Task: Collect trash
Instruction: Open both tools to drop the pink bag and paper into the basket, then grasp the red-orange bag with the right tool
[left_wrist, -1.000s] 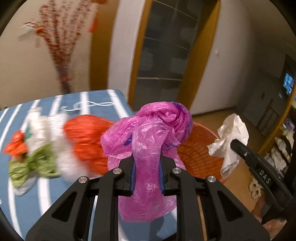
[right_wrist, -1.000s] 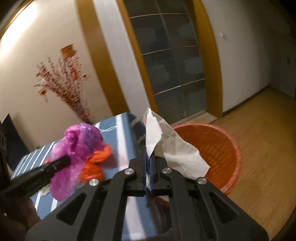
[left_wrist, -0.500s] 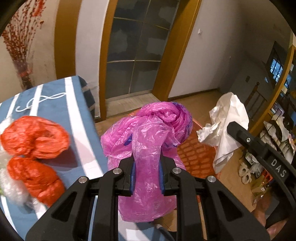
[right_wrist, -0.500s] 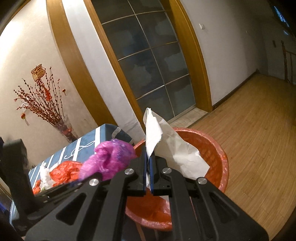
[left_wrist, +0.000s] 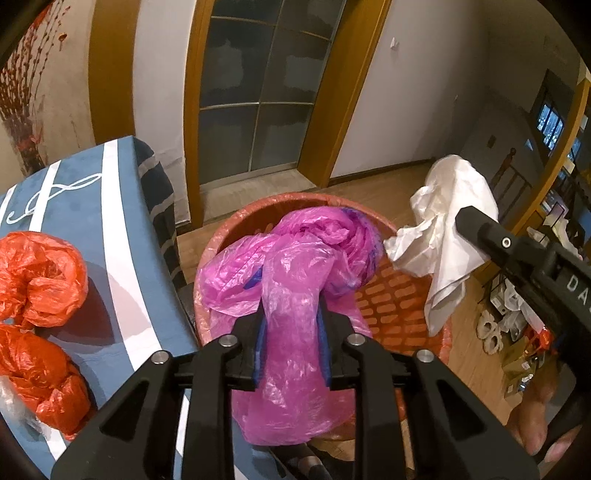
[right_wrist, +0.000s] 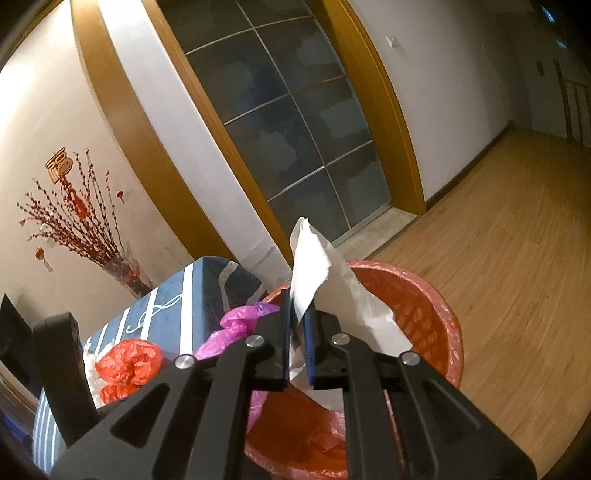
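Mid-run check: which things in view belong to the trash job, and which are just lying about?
Job:
- pink plastic bag, shut in left tool
- white crumpled paper, between the right tool fingers, which look to be parting
- red bin
- orange plastic bags on blue striped table

Lying about:
- red branch vase
- floor clutter

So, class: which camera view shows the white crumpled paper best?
The left wrist view: the white crumpled paper hangs in full outline from the right tool above the orange basket. In the right wrist view the paper is partly hidden by the tool's own fingers.
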